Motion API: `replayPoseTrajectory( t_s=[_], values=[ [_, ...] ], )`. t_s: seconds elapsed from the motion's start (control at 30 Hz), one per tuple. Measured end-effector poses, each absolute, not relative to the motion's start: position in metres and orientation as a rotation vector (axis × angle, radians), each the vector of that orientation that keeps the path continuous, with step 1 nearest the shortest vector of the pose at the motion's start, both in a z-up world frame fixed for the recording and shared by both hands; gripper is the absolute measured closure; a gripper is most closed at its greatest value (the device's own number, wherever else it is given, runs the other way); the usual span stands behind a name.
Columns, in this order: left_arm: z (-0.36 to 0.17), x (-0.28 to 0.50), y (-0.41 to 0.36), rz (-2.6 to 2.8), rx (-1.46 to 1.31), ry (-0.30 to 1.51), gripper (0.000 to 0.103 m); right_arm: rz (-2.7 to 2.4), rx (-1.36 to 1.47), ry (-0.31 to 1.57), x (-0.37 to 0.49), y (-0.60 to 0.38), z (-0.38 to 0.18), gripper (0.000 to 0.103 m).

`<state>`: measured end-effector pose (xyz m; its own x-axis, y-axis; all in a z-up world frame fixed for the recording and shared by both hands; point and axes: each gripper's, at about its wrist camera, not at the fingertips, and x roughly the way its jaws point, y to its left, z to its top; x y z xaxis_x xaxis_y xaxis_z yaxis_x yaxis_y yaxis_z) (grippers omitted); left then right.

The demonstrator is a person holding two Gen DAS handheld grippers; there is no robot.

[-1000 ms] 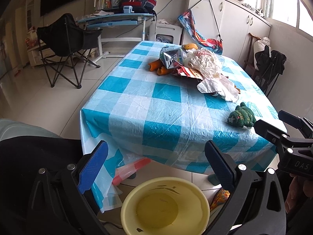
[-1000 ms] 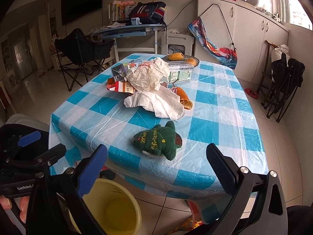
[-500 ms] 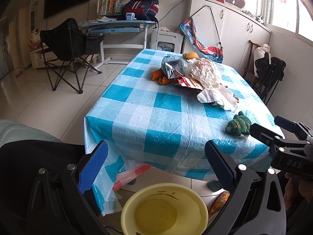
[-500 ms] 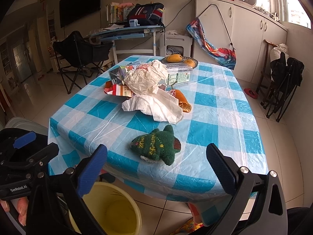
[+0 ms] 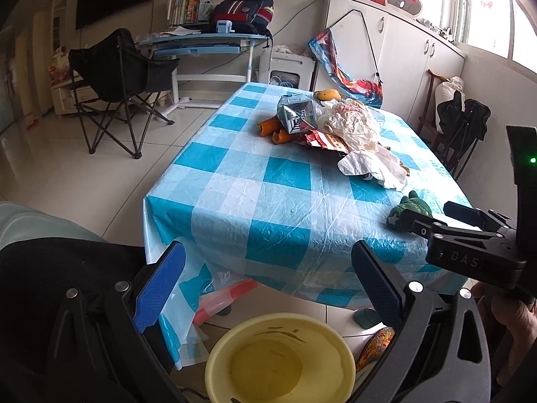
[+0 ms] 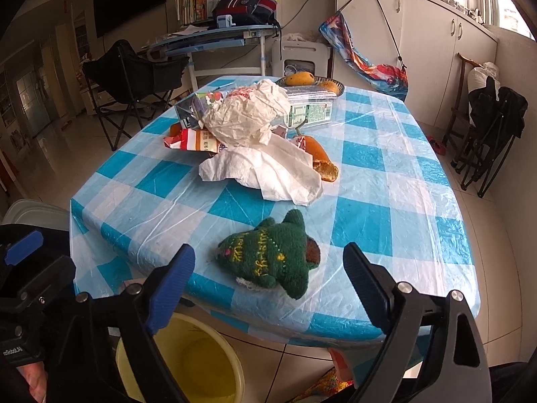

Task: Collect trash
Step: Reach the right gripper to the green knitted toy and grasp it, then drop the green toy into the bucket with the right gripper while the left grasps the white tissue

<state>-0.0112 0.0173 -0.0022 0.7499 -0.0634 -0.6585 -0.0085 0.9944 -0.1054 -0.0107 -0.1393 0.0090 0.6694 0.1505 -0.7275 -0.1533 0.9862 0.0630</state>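
One blue-checked table carries one trash heap mid-surface and one green knitted toy near its front edge. One yellow bucket stands below. Left gripper gapes empty; right gripper is closing, pads clear of the toy.

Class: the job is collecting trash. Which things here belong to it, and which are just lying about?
Job: crumpled paper, white tissue, crushed carton, yellow bin, right gripper closing, nothing between.
Lying about: green knitted toy, folding chair, backpack.
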Motion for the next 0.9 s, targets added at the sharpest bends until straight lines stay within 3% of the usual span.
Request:
replayPoseTrajectory(
  t_s=[0.23, 0.3, 0.37, 0.5, 0.7, 0.9],
  values=[
    [0.001, -0.007, 0.023, -0.045, -0.144, 0.724, 0.007, 0.154, 0.009, 0.875, 0.001, -0.139, -0.005, 0.028],
    [0.004, -0.001, 0.017, -0.069, -0.138, 0.726, 0.007, 0.147, -0.002, 0.871, 0.002, -0.139, -0.006, 0.034],
    [0.008, 0.005, 0.011, -0.084, -0.13, 0.723, 0.007, 0.148, 0.005, 0.869, 0.002, -0.143, -0.005, 0.051],
    [0.011, 0.023, -0.001, -0.117, -0.16, 0.737, 0.007, 0.165, 0.106, 0.868, 0.001, -0.161, -0.002, 0.06],
    [0.007, 0.06, -0.034, -0.163, -0.191, 0.774, 0.007, 0.137, 0.238, 0.803, -0.012, -0.189, 0.016, 0.06],
    [-0.008, 0.107, -0.071, -0.132, -0.236, 0.832, 0.008, 0.126, 0.359, 0.853, -0.009, -0.216, 0.005, 0.058]
  ],
)
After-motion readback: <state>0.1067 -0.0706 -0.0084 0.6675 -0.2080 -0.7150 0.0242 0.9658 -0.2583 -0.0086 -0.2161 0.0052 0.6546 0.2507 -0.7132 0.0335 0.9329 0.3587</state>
